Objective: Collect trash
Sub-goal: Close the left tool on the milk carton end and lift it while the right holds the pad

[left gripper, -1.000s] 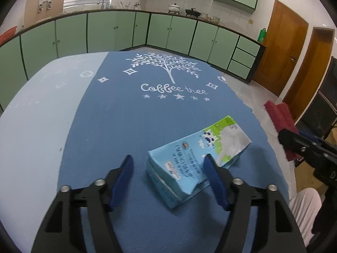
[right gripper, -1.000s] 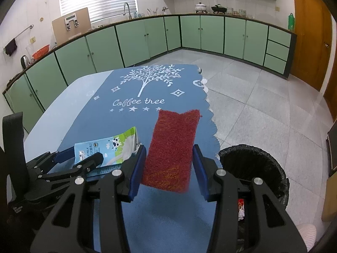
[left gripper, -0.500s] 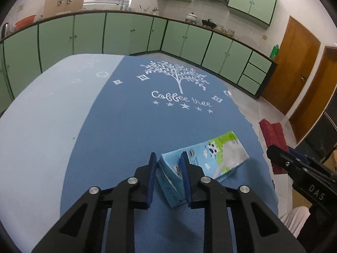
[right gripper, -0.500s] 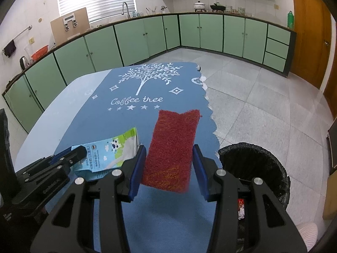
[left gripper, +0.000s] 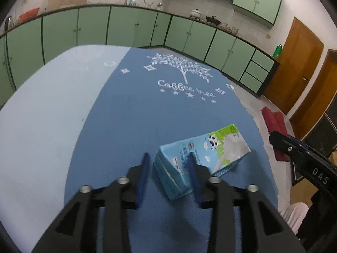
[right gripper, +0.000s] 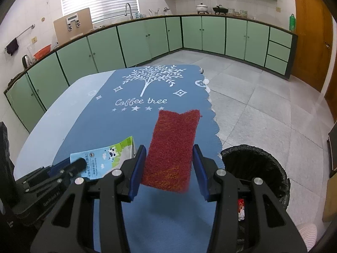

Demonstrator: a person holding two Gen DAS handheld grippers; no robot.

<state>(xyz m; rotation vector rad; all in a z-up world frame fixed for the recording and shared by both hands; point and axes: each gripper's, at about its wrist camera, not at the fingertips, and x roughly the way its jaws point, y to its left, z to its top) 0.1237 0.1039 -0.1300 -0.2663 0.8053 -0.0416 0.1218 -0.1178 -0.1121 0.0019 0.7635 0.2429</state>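
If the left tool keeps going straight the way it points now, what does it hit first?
Probably the milk carton: its near end already sits between the opening left tool, off both pads as far as the blur shows. Under it is the blue tablecloth.

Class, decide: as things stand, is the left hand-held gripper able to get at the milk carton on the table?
Probably yes. The left hand-held gripper is opening with the milk carton's near end between its fingers, and nothing blocks it.

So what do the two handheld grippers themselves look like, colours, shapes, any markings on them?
Both the left gripper and the right gripper are matte black plastic frames with triangular cut-outs and round silver screw heads. Each ends in two flat blue fingers. Seen from the left wrist view, the right gripper's side carries white "DAS" lettering; the left gripper's side has lettering too small to read.
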